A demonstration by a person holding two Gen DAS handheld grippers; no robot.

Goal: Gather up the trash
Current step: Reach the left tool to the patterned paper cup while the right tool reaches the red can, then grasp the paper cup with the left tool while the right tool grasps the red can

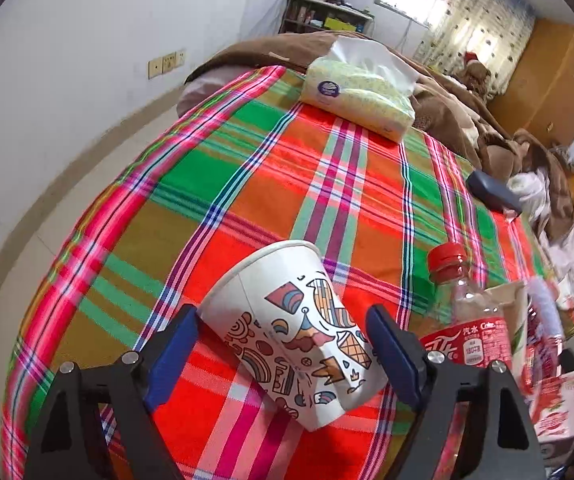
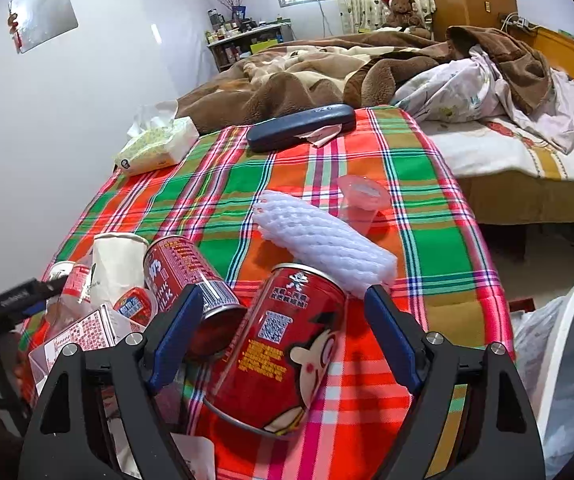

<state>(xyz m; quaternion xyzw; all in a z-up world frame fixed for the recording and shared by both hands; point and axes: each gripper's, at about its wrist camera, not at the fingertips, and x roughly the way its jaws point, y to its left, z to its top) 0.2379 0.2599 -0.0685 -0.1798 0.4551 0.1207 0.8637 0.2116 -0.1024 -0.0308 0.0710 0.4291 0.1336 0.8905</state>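
Your left tongs (image 1: 283, 344) stand spread wide, with the paper cup (image 1: 287, 332) lying tilted on its side between the blue fingers (image 1: 395, 350), its rim pointing away from you; whether either finger touches the cup cannot be told. Your right tongs (image 2: 283, 336) are spread as well, and a red can (image 2: 279, 352) with a cartoon face lies on its side between the two fingers, not gripped by them. Everything sits on the plaid cloth (image 2: 427, 240). Taking that red can as your mark: a second red can (image 2: 191, 276) lies just to its left, open end toward you, close to the left finger; beyond it and to the right lies a white foam sleeve (image 2: 323, 240), and farther still a small clear pink cup (image 2: 361, 196). Left of the second can is a heap of a cola bottle (image 1: 471, 320), a white paper bag (image 2: 117, 264) and printed wrappers (image 2: 87, 332). At the far end of the cloth from the can lie a tissue pack (image 2: 157, 146) and a dark glasses case (image 2: 301, 126), with a brown blanket (image 2: 287, 80) behind them. A white bin with a plastic liner (image 2: 563, 360) stands to the right of the can, off the cloth.
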